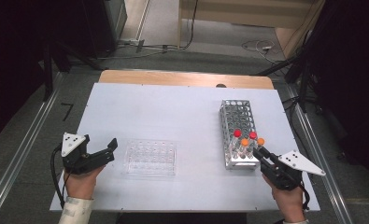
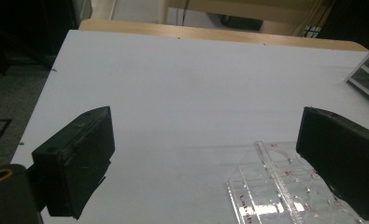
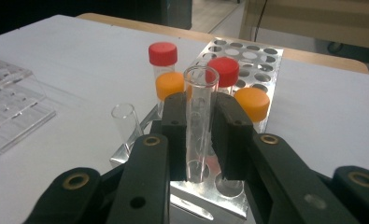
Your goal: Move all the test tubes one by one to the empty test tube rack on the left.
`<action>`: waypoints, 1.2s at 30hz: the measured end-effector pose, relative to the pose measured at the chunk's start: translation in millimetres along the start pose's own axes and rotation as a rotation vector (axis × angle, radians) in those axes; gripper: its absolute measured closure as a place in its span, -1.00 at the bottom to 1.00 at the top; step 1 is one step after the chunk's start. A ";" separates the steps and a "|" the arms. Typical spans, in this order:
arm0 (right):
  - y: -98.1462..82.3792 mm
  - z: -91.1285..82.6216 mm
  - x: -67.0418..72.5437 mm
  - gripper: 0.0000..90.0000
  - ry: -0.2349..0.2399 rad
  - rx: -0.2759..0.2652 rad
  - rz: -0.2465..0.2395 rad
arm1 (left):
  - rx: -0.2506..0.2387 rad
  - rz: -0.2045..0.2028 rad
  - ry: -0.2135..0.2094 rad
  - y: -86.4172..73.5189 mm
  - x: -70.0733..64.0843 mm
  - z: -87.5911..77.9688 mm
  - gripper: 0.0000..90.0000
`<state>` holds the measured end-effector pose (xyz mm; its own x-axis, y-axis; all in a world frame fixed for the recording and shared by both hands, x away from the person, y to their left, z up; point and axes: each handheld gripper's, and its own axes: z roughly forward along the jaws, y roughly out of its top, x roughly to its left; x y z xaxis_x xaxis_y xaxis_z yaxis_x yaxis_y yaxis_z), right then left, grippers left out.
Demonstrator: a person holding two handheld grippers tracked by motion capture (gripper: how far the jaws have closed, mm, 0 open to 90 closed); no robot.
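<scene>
A metal tube rack [image 1: 238,116] stands on the right of the white table [image 1: 173,107]. At its near end are two red-capped tubes [image 3: 163,52] and two orange-capped ones [image 3: 252,102]. My right gripper [image 3: 201,122] is shut on an uncapped clear tube [image 3: 201,84], which stands upright with its lower end in a hole at the rack's near edge. In the high view the right gripper [image 1: 260,152] sits at the rack's near right corner. A second uncapped clear tube [image 3: 125,119] leans at the rack's left corner. My left gripper [image 1: 111,150] is open with nothing between its jaws, left of a clear well plate [image 1: 152,157].
The clear well plate [image 2: 275,186] lies flat just ahead and right of the left gripper [image 2: 205,140]. Most of the rack's holes [image 3: 261,65] hold nothing. The table's wooden far edge [image 1: 182,77] borders a floor with cables; metal rails run along both sides.
</scene>
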<state>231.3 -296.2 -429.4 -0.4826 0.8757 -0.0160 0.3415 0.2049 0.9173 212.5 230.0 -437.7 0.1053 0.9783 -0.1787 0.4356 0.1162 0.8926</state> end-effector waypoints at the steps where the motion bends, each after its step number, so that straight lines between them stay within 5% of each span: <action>1: 1.7 -1.6 0.0 0.63 0.000 -0.004 0.006 | -0.002 0.001 -0.004 0.3 -0.8 -0.3 -0.89; 9: 15.0 -19.6 3.1 0.63 0.028 -0.048 0.021 | -0.006 0.010 -0.021 2.8 -6.2 -2.7 -0.89; 17: 19.3 -23.0 14.8 0.63 0.075 -0.029 0.003 | -0.010 0.022 -0.048 5.0 -13.3 -4.9 -0.87; 36: 24.2 10.9 63.7 0.63 0.215 0.018 -0.077 | 0.004 0.055 -0.132 8.2 -37.5 -2.9 -0.87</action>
<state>217.7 -230.7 -412.6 -0.6678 0.7443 0.0007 0.3098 0.2771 0.9095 209.6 194.8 -422.5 0.2455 0.9522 -0.1820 0.4290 0.0617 0.9012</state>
